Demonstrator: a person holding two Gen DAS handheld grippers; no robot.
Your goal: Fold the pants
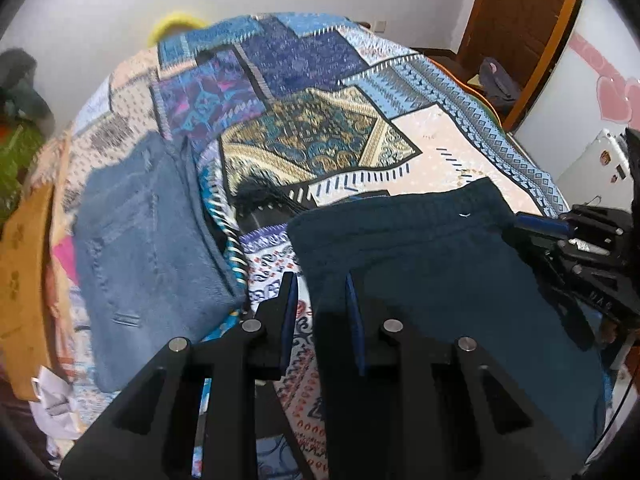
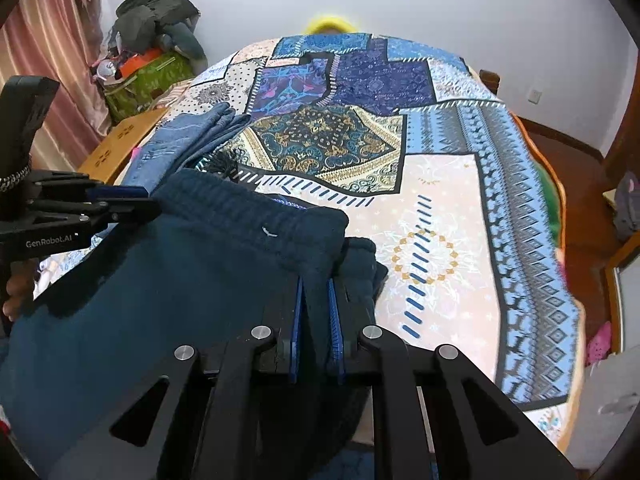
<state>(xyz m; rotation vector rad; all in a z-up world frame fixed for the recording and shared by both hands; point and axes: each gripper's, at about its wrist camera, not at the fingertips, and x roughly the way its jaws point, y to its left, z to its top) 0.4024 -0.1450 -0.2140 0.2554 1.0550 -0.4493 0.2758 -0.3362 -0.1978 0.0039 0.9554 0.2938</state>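
Dark navy pants (image 1: 432,264) lie on a patchwork bedspread (image 1: 432,140) with the elastic waistband (image 2: 256,208) toward the far side. My left gripper (image 1: 320,292) is partly open at the left edge of the pants, with fabric between its fingers; it also shows at the left of the right wrist view (image 2: 132,204). My right gripper (image 2: 316,292) is shut on the right end of the waistband and holds the fabric pinched between its blue pads (image 2: 298,300). It also shows in the left wrist view (image 1: 532,224).
Folded blue jeans (image 1: 148,240) lie on the bed to the left of the pants. A wooden board (image 1: 28,280) is at the bed's left edge. A green bag with clothes (image 2: 148,76) stands by the curtain. A wooden door (image 1: 524,28) is at the far right.
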